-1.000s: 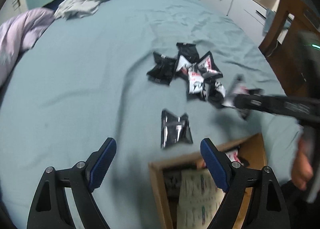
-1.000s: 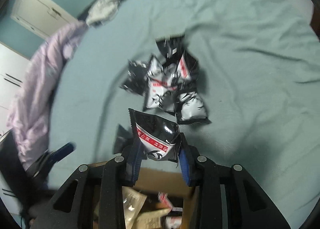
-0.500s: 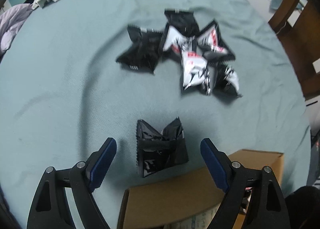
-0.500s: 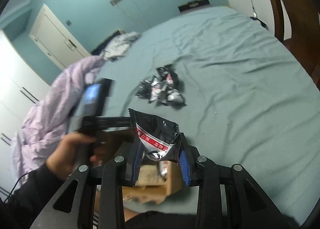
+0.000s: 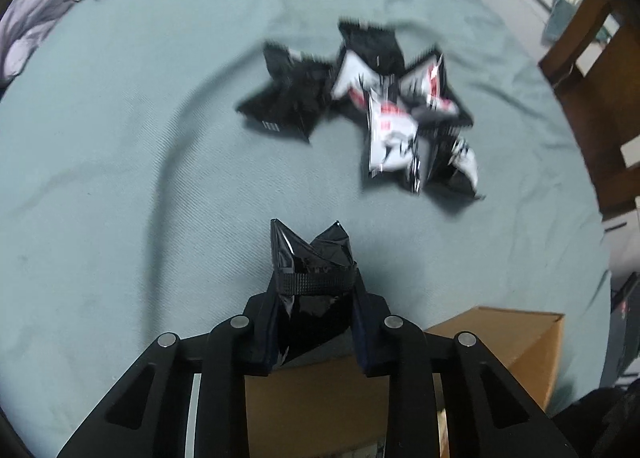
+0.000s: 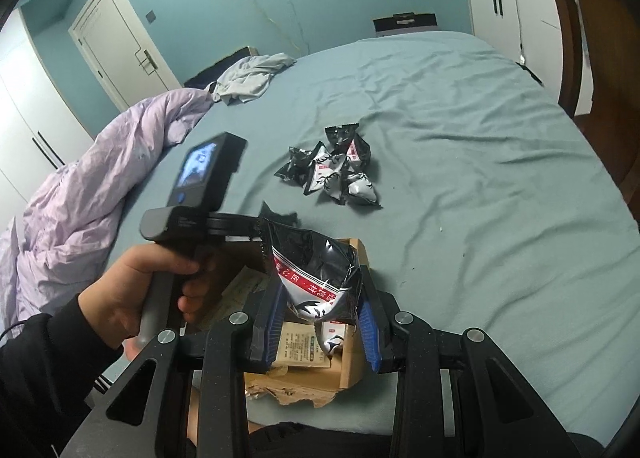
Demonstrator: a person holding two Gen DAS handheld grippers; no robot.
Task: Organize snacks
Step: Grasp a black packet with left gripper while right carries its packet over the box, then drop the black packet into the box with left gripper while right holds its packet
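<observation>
My left gripper point(image 5: 316, 286) points down at the teal bed; its jaws are closing, and the pads press a lone crumpled black snack packet point(image 5: 308, 254) between them. A pile of several black, white and red snack packets point(image 5: 384, 97) lies farther out on the sheet. My right gripper point(image 6: 320, 298) is shut on a black, white and red snack packet point(image 6: 316, 262), held above the open cardboard box point(image 6: 352, 366). The box holds a paper leaflet and another packet. In the right wrist view a hand point(image 6: 132, 298) holds the left gripper point(image 6: 260, 223) just left of the box.
The cardboard box point(image 5: 480, 342) stands at the bed's near edge. A lilac duvet point(image 6: 100, 177) is heaped along the left side, and a grey garment point(image 6: 248, 73) lies at the far end. Wooden furniture point(image 5: 592, 57) and white cabinets point(image 6: 516, 17) stand to the right.
My left gripper came down over the lone black packet and its wide jaws closed onto it. My right gripper carried its packet back from the pile to above the box.
</observation>
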